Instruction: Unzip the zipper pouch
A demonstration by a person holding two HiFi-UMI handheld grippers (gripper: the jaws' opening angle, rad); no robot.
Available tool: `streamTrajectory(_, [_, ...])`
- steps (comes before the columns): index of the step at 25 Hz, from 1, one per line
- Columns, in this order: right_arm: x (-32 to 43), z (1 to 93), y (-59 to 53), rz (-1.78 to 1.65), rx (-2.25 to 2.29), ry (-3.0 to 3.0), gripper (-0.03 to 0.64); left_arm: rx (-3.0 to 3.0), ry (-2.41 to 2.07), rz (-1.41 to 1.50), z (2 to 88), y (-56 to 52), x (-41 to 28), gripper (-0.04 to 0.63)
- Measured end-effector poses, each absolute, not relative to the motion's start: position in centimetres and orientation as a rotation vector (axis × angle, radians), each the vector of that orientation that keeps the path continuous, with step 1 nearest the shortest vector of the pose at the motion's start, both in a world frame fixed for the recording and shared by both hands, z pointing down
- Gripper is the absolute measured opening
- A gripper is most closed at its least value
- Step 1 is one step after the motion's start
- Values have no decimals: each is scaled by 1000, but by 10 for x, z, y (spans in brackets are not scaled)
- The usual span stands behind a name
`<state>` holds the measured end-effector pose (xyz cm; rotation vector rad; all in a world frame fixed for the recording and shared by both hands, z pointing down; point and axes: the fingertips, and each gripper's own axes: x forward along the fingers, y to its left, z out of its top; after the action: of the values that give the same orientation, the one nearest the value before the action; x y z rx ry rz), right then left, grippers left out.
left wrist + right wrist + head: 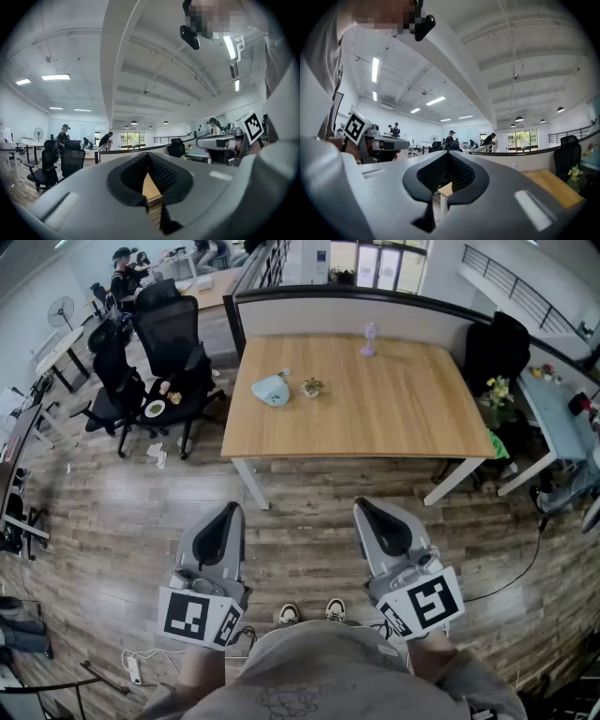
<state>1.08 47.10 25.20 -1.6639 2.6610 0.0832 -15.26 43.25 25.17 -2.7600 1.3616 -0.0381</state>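
A light blue zipper pouch (271, 389) lies on the left part of a wooden table (394, 418) some way ahead of me. Both grippers are held low over the wood floor, well short of the table's front edge. My left gripper (228, 514) is shut with nothing in it, its black pads (161, 174) meeting at the tip. My right gripper (367, 509) is likewise shut and empty, its pads (459, 173) pressed together. Both gripper views look level across the office; neither shows the pouch.
A small plant-like item (312, 387) sits beside the pouch and a small purple bottle (368, 339) stands near the table's back edge. Black office chairs (169, 343) crowd the left, a second desk (562, 427) and yellow flowers (498, 390) the right. My shoes (309, 612) show below.
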Motion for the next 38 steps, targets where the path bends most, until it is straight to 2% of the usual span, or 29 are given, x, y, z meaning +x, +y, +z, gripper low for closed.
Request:
streamTrajectory(8, [26,244,483,111,-1529,2637,12,-2772,1359,-35,253,438,-137,-2])
streamTrajectory(20, [91,260,495,67,-1586,2578,19,-2713,1463,-14,263,460,-94,-2])
streamTrajectory(21, [95,259,495,71,-1588,2558,30,-2722,1482,3,263,460,-94,7])
streamTrajectory(23, [103,255,495,79,-1604,2522,189,-2745,1518,29,262,458,-94,152])
streamTrajectory(26, [112,254,494,100,-1625,2504,218,-2715,1577,38,261,455,-98,233])
streamTrajectory(38, [106,273,452,52,-1591,2597,216,-2694,1575,4,266,413,-98,242])
